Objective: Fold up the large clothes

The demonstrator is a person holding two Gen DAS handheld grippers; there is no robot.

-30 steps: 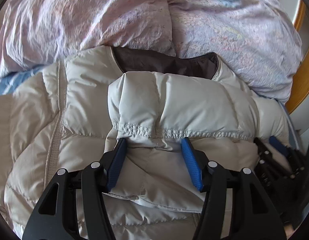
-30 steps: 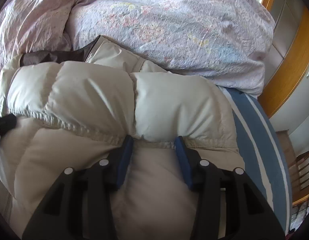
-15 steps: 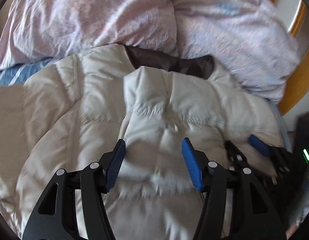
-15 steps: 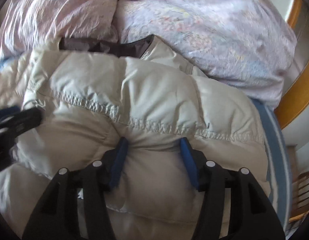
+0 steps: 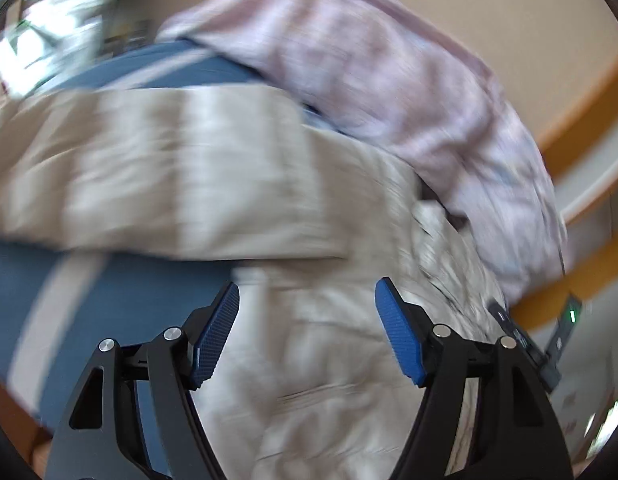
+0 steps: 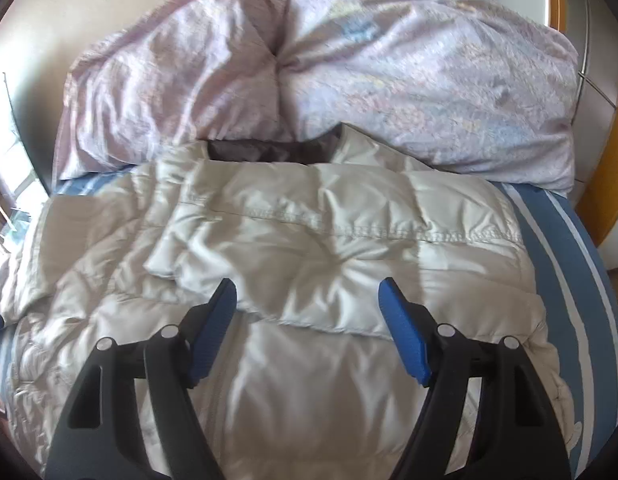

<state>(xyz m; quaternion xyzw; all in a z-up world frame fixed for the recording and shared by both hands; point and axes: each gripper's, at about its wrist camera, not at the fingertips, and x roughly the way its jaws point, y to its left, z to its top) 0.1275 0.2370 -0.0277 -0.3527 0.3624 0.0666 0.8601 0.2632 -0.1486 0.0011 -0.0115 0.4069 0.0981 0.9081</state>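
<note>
Cream puffer jacket (image 6: 309,264) lies spread on blue striped bed sheet (image 6: 565,264), lower part folded up over body, brown lining at far collar. Lilac duvet (image 6: 349,72) bunched at far side, touching collar. Right gripper (image 6: 307,320) spread wide, nothing between fingers, above near fold edge. Left gripper (image 5: 307,322) also wide apart, empty, over jacket (image 5: 189,168); left view motion-blurred, sheet (image 5: 109,292) at left.
</note>
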